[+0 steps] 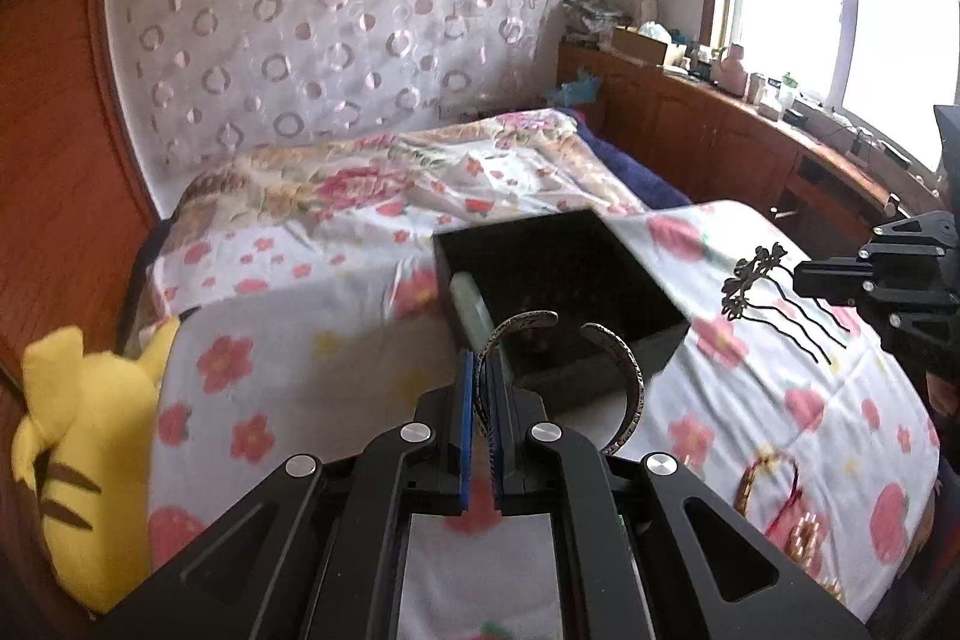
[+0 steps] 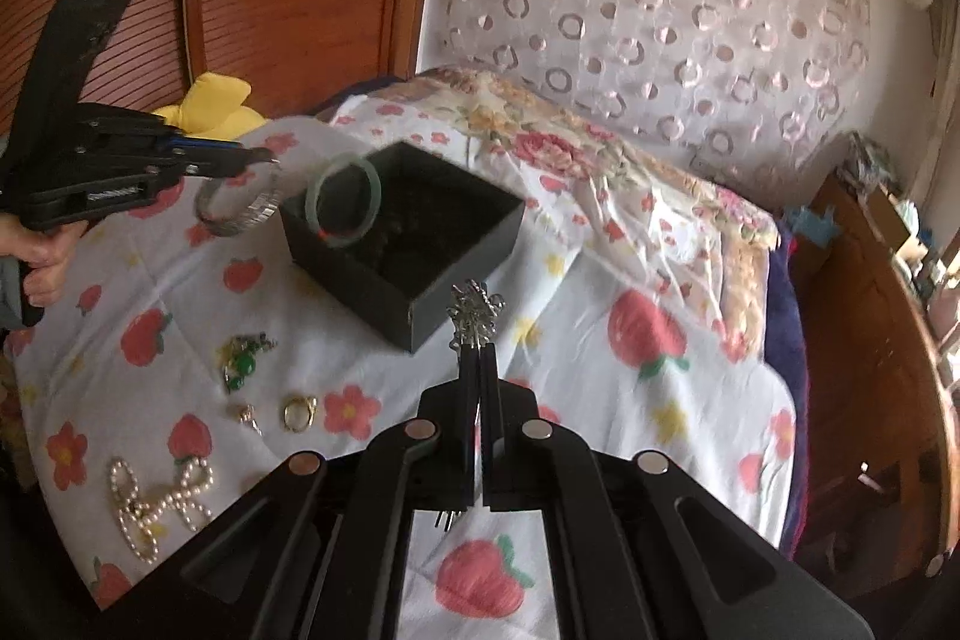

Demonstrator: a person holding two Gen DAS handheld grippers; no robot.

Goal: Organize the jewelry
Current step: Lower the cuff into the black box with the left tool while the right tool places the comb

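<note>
My left gripper (image 1: 480,370) is shut on a silver cuff bracelet (image 1: 624,382) and holds it just in front of the black box (image 1: 606,334); it also shows in the right wrist view (image 2: 255,154) with the cuff (image 2: 240,208) hanging left of the box (image 2: 360,268). A pale green jade bangle (image 2: 348,202) leans inside the box's left wall. My right gripper (image 2: 478,349) is shut on a dark metal hair comb (image 2: 474,313), seen from the left wrist view (image 1: 774,298) held above the bedspread right of the box.
On the flowered bedspread (image 2: 600,400) lie a green-stone brooch (image 2: 240,358), a gold ring (image 2: 299,412), a small earring (image 2: 247,415) and a pearl strand (image 2: 159,502). A gold and red piece (image 1: 774,490) lies near the bed's edge. A yellow plush toy (image 1: 90,460) sits at left.
</note>
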